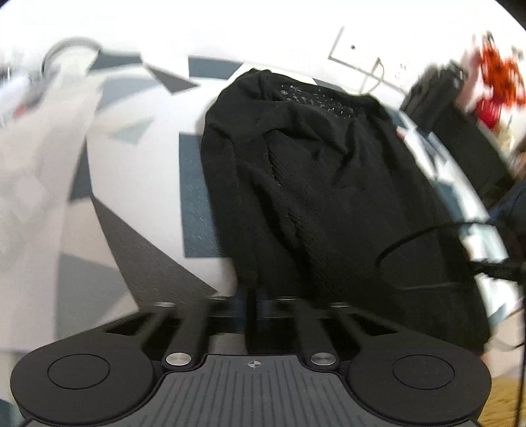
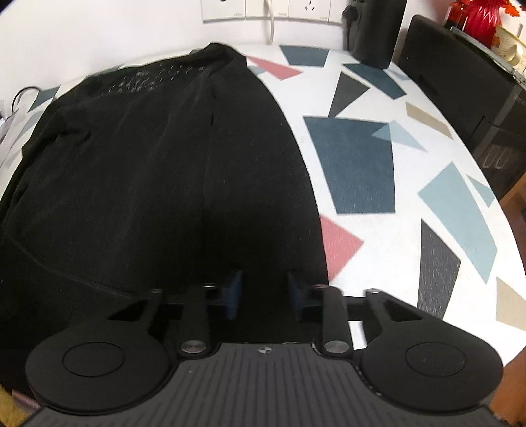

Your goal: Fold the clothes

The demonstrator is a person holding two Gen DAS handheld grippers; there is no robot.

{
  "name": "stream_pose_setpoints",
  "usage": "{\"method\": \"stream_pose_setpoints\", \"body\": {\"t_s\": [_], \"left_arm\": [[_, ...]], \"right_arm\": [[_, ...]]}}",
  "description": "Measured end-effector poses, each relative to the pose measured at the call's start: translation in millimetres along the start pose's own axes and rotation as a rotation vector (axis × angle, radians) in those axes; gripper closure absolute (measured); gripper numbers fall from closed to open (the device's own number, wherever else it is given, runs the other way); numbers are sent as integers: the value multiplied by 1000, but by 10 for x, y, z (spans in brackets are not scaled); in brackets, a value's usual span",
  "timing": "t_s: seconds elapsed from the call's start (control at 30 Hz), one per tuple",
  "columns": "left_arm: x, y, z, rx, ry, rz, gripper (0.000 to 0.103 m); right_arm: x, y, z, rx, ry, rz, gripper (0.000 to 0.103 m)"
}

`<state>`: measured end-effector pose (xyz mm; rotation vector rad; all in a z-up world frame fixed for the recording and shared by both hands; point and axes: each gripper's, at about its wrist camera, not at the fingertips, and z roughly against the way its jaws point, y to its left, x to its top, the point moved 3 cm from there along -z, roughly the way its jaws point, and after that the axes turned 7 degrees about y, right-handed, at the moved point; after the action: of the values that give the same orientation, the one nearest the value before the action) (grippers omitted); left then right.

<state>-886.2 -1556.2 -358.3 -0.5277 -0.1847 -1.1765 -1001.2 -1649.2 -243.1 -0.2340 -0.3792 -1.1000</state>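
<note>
A black knit garment point(image 1: 315, 184) lies spread on the table, whose white cloth carries grey, blue and red shapes point(image 1: 138, 184). My left gripper point(image 1: 252, 305) is at the garment's near left corner. Its fingers are drawn together, and the black fabric runs down between them, so it is shut on the hem. In the right wrist view the same garment point(image 2: 148, 170) fills the left half. My right gripper point(image 2: 264, 289) hovers over its near right edge and is open. The blue pads point(image 2: 234, 289) stand apart with black fabric showing in the gap. Bare tablecloth point(image 2: 378, 213) lies to the right.
A white garment point(image 1: 36, 170) and a metal hanger point(image 1: 70, 49) lie at the far left. A black cable point(image 1: 414, 235) loops over the garment's right side. A black speaker point(image 2: 374, 29), a dark cabinet point(image 2: 460, 85) and a red vase point(image 2: 481, 16) stand beyond the table; wall sockets point(image 2: 269, 10) behind.
</note>
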Motion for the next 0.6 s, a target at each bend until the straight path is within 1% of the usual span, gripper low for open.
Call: {"method": "stream_pose_setpoints", "body": {"t_s": [0.03, 0.1, 0.2, 0.27, 0.3, 0.37, 0.4, 0.47, 0.5, 0.53, 0.57, 0.6], "left_arm": [[1, 36, 20, -17, -8, 30, 101], [-4, 81, 72, -3, -29, 61, 101], [3, 112, 171, 9, -63, 99, 101], [23, 110, 294, -21, -112, 129, 101], [43, 102, 374, -29, -143, 139, 101], [104, 76, 542, -8, -207, 145, 101], [144, 58, 612, 18, -238, 140, 101], [226, 37, 723, 55, -297, 143, 101], [265, 34, 749, 65, -316, 148, 101], [303, 37, 750, 67, -325, 156, 101], [340, 40, 751, 70, -334, 164, 101], [378, 42, 752, 72, -343, 172, 101]], "right_arm": [[29, -26, -11, 8, -6, -24, 88], [92, -114, -40, 8, -18, -77, 94], [188, -270, -79, -14, -39, -152, 98], [257, -409, -23, -17, -99, -237, 100], [296, -472, 51, 7, -157, -283, 100], [391, -554, 182, 29, -248, -329, 100], [440, -578, 227, 28, -284, -330, 100], [523, -593, 162, 56, -243, -304, 100], [565, -600, 125, 71, -218, -291, 98], [606, -607, 89, 86, -194, -277, 91], [620, -602, 15, 103, -137, -266, 83], [612, -586, -45, 104, -85, -252, 62]]}}
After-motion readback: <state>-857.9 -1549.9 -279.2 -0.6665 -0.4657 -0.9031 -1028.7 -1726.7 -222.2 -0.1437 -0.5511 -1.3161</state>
